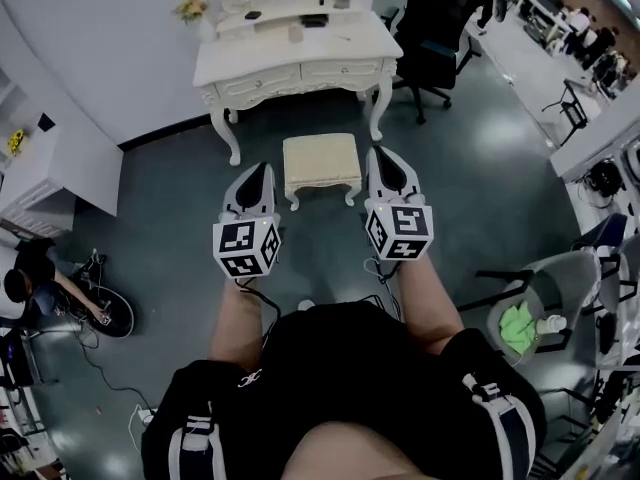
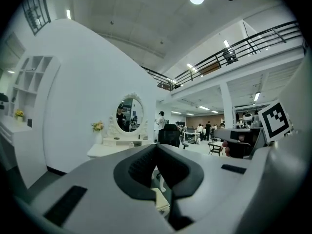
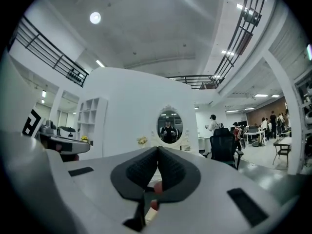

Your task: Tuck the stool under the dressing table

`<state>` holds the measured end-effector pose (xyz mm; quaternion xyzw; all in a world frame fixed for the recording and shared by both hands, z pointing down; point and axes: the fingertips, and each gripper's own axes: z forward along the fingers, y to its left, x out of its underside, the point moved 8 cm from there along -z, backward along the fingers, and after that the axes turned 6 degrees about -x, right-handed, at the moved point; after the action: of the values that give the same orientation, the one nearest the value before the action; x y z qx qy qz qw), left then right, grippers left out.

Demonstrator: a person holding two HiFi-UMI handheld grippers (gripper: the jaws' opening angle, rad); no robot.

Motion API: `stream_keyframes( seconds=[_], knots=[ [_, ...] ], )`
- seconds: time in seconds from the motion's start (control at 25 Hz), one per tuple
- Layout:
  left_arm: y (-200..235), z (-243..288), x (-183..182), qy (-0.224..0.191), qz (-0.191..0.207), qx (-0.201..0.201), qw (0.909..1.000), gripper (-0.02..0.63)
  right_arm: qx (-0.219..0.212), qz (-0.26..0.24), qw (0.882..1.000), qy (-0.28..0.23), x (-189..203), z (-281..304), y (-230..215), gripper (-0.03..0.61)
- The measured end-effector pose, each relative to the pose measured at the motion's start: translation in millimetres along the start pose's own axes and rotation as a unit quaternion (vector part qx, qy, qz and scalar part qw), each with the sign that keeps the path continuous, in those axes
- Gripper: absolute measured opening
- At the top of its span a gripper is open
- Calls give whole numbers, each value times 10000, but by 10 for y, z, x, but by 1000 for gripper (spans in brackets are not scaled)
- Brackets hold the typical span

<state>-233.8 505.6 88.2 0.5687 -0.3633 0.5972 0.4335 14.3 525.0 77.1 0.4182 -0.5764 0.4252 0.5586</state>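
Note:
A cream stool (image 1: 321, 164) with white legs stands on the grey floor in front of the white dressing table (image 1: 296, 65), outside its leg space. My left gripper (image 1: 258, 171) is held level to the left of the stool, shut and empty. My right gripper (image 1: 384, 158) is held level to the right of the stool, also shut with nothing in it. Neither touches the stool. In the left gripper view the dressing table (image 2: 113, 149) with its oval mirror (image 2: 128, 114) shows ahead, and a bit of the stool (image 2: 161, 199) peeks below the shut jaws. The right gripper view shows the mirror (image 3: 169, 126) ahead.
A black office chair (image 1: 432, 28) stands right of the dressing table. White shelving (image 1: 40, 168) is on the left, with a person (image 1: 40, 278) sitting on the floor by cables. A grey chair holding a green cloth (image 1: 521, 326) stands at the right. Desks and people fill the far right.

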Motion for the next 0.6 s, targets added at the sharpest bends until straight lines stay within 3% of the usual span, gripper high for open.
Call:
stream_keyframes(
  seconds=[0.32, 0.6],
  knots=[
    [480, 252, 66, 97, 182, 211, 9996, 14, 204, -110, 9997, 123, 85, 391, 313, 11],
    [722, 591, 130, 158, 191, 216, 9995, 14, 359, -48, 9992, 178, 166, 788, 242, 11]
  ],
)
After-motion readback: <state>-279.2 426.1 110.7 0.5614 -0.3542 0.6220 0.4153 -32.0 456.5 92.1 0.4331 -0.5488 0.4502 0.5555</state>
